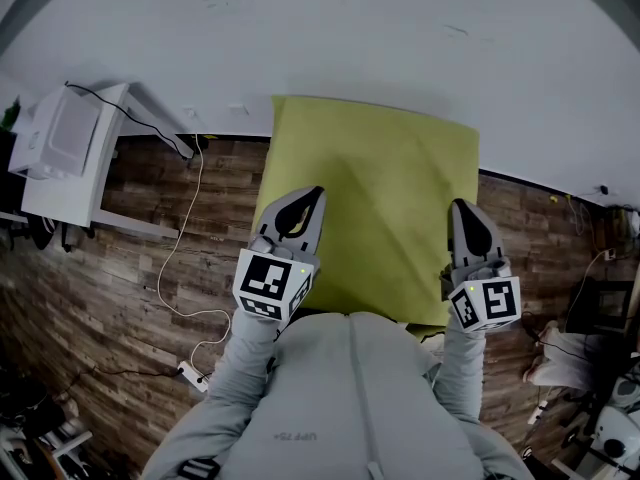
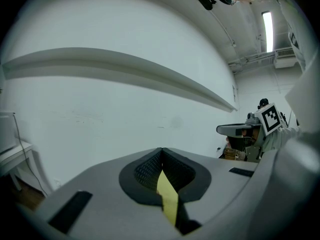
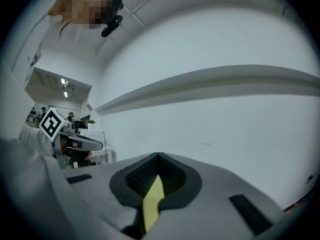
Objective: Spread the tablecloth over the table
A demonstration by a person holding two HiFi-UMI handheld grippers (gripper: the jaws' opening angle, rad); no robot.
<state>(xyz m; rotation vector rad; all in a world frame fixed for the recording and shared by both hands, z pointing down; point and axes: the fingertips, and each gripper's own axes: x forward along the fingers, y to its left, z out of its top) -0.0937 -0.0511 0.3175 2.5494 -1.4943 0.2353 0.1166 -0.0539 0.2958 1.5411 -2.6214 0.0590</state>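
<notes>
A yellow-green tablecloth point(image 1: 380, 188) lies stretched out flat in front of me, its far edge near the white wall. Whatever is under it is hidden. My left gripper point(image 1: 308, 200) holds the cloth's near left part and my right gripper point(image 1: 460, 211) the near right part. In the left gripper view the jaws point(image 2: 161, 156) are shut with a strip of yellow cloth point(image 2: 168, 199) pinched between them. The right gripper view shows the same: jaws point(image 3: 158, 160) shut on a strip of the cloth point(image 3: 152, 203). Each gripper view shows the other gripper off to the side.
A white side table point(image 1: 70, 153) stands at the left against the wall. A white cable point(image 1: 185, 238) runs over the wooden floor to a power strip point(image 1: 193, 376). Equipment and clutter point(image 1: 600, 398) sit at the right. The white wall point(image 1: 350, 38) is just beyond the cloth.
</notes>
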